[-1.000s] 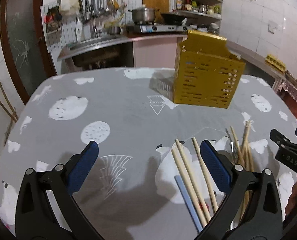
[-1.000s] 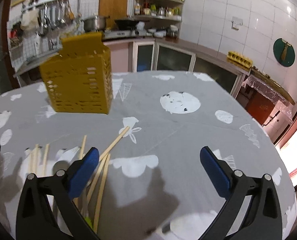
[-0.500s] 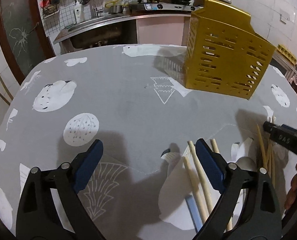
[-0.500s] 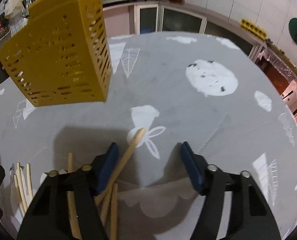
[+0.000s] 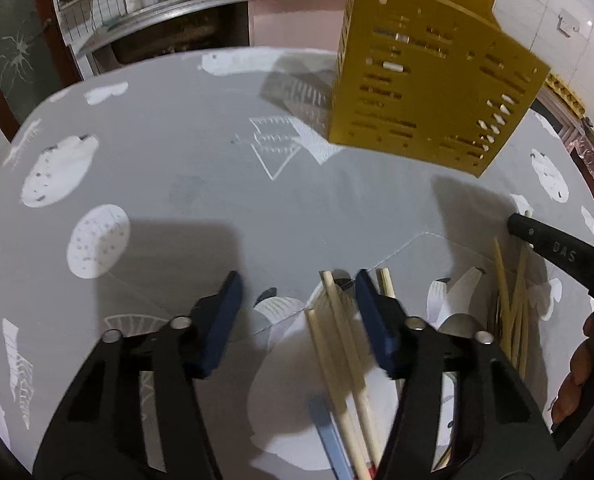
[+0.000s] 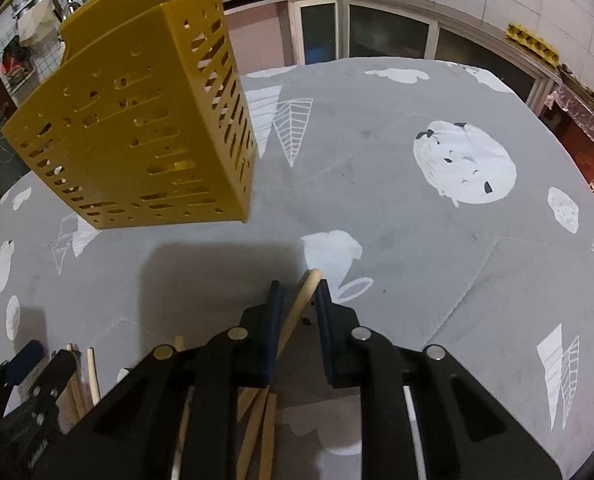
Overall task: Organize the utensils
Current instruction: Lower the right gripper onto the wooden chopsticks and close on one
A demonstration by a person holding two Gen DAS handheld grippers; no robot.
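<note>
A yellow slotted utensil holder (image 5: 429,84) stands upright on the grey tablecloth; it also shows in the right wrist view (image 6: 137,128). Several wooden chopsticks (image 5: 337,344) lie loose on the cloth beside a blue stick (image 5: 331,436). My left gripper (image 5: 297,296) is partly open and low over the cloth, its right finger next to the chopsticks, holding nothing. My right gripper (image 6: 299,288) has its jaws narrowed around one wooden chopstick (image 6: 303,300); a small gap still shows on each side. More chopsticks (image 6: 85,376) lie to its left.
The round table (image 6: 417,240) carries a grey cloth with white prints. A metal spoon (image 5: 457,322) lies among the chopsticks. A kitchen counter with a sink (image 5: 169,12) and stove runs behind. The right gripper's finger (image 5: 557,248) shows at the left wrist view's right edge.
Both grippers have dropped lower and moved toward the holder. The left jaws have narrowed. The right jaws have closed in around one chopstick.
</note>
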